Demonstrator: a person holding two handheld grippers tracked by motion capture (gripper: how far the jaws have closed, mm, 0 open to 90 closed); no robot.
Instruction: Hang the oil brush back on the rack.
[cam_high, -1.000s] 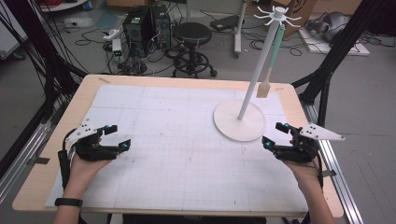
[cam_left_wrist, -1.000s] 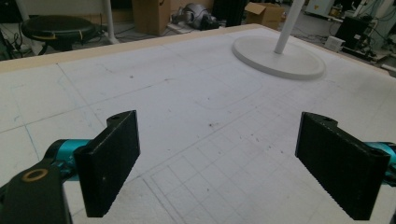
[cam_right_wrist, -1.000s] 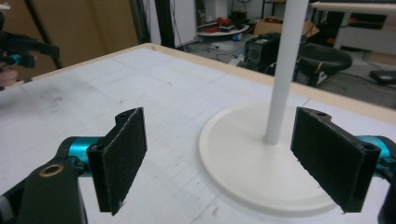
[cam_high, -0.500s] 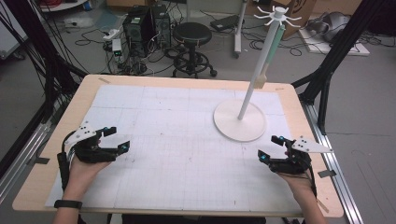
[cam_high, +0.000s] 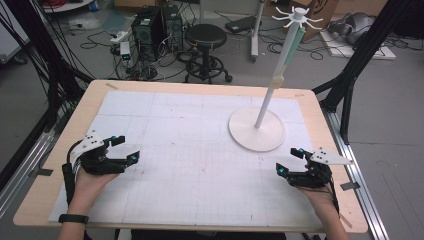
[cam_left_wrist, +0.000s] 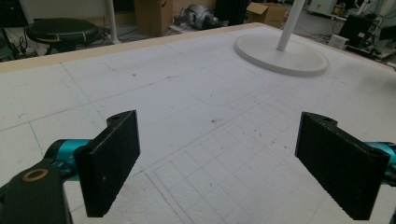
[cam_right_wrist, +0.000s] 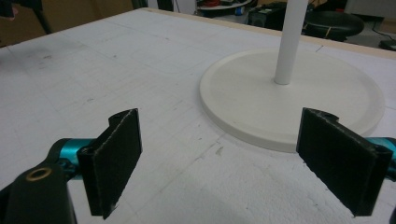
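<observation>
Withdrawn toward the 5 o'clock corner of the table (cam_high: 60, 200), the right gripper (cam_high: 289, 161) is now seen nearer the person's edge than it was a second ago, when it was held just beside the base of the stand (cam_high: 257, 128). A clear strip of white gridded mat (cam_high: 200, 150) is now left between its jaws and that base. The left gripper (cam_high: 124, 148) is found at about 8 o'clock, in nearly the same place as in both earlier frames.

Both grippers are released: in the left gripper view and the right gripper view the black jaws are spread wide, and nothing is held between them.

The stand is located at about 2 o'clock on the mat, its round base flat on the surface and its pole rising to a crown of short hooks. In the right gripper view the base (cam_right_wrist: 292, 95) lies ahead of the jaws, near but apart; in the left gripper view it (cam_left_wrist: 280, 53) is seen well apart.

From this retreat it is judged that work at the stand is either finished or not yet begun.
</observation>
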